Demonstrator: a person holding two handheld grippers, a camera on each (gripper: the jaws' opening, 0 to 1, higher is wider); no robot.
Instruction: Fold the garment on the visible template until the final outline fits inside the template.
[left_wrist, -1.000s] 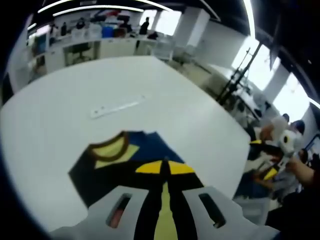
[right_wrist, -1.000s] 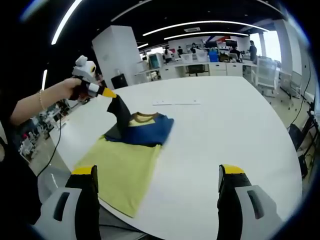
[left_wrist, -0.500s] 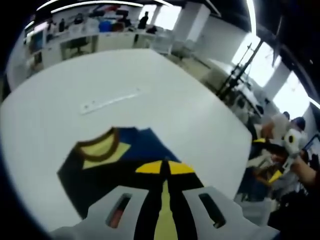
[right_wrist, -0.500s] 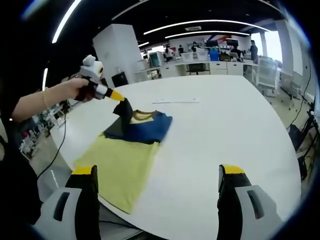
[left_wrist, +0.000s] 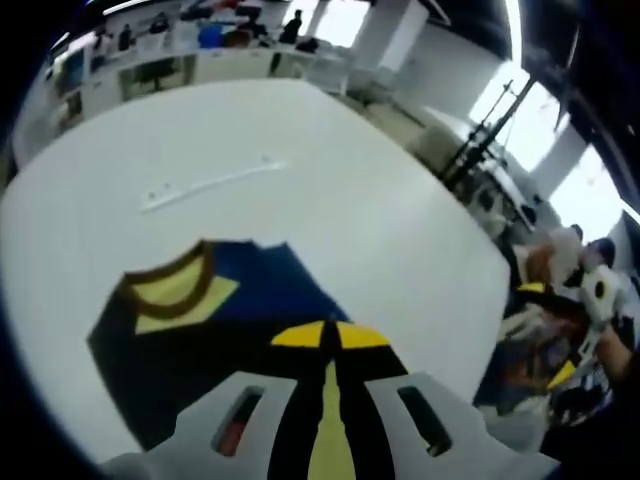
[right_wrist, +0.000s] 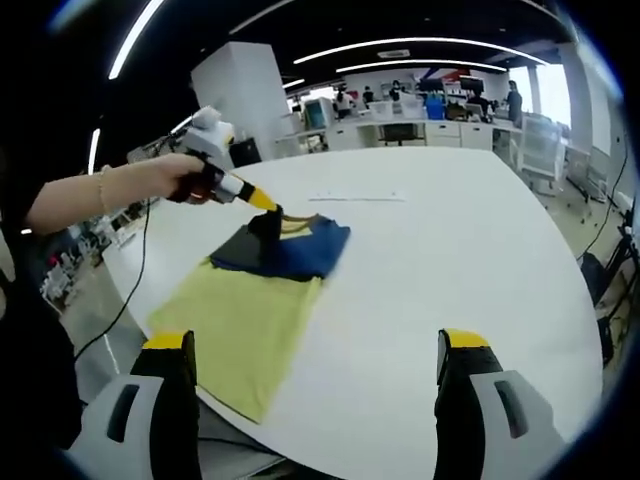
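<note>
A T-shirt lies on the white table (right_wrist: 450, 260), its yellow body (right_wrist: 240, 320) toward the near edge and its navy top (right_wrist: 300, 250) with a brown-edged collar (left_wrist: 170, 285) farther in. My left gripper (left_wrist: 328, 335) is shut on a dark sleeve of the shirt. In the right gripper view a hand holds that left gripper (right_wrist: 266, 204) low over the navy part, with the sleeve folded in beside the collar. My right gripper (right_wrist: 315, 342) stands open above the table's near edge, nothing between its jaws. It appears blurred at the right of the left gripper view (left_wrist: 555, 330).
A thin white strip (right_wrist: 355, 197) lies on the table beyond the shirt, also seen as the strip (left_wrist: 210, 183) in the left gripper view. Bare tabletop spreads right of the shirt. Desks, chairs and people fill the room behind. A cable hangs from the person's arm (right_wrist: 95, 190).
My left gripper has carried the dark sleeve down and inward, from raised above the shirt's left side to low over the navy part by the collar. The right gripper stays open and still.
</note>
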